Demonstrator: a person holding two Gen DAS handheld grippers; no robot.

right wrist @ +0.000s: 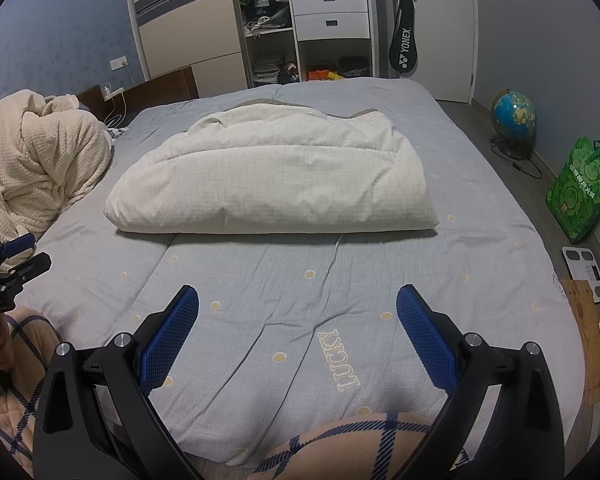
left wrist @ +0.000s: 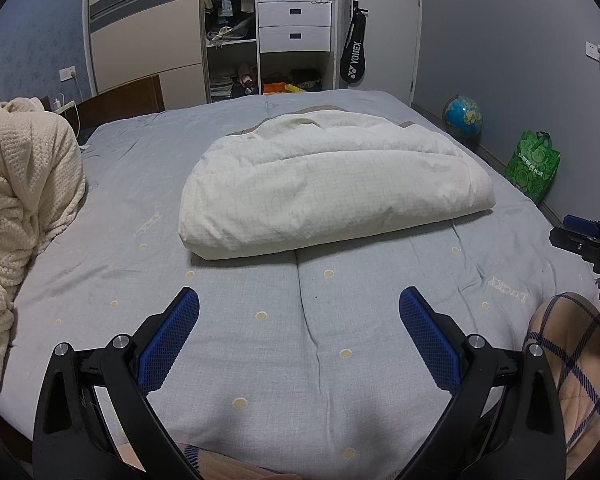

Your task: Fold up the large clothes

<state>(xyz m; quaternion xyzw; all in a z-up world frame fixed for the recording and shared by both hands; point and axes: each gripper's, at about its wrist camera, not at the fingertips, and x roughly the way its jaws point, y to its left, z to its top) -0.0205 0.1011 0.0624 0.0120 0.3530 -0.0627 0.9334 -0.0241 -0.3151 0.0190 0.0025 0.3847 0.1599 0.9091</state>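
Now your left hand-held gripper (left wrist: 299,306) and right hand-held gripper (right wrist: 297,305) both gape empty near the bed's (right wrist: 260,304) front edge, short of the folded white quilt (right wrist: 276,176).

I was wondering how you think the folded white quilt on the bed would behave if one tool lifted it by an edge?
The white quilt looks puffy and soft, so it would probably sag and unfold. Its bulk suggests it is light for its size yet awkward for one tool. On the bedspread it would likely drag rather than slide.
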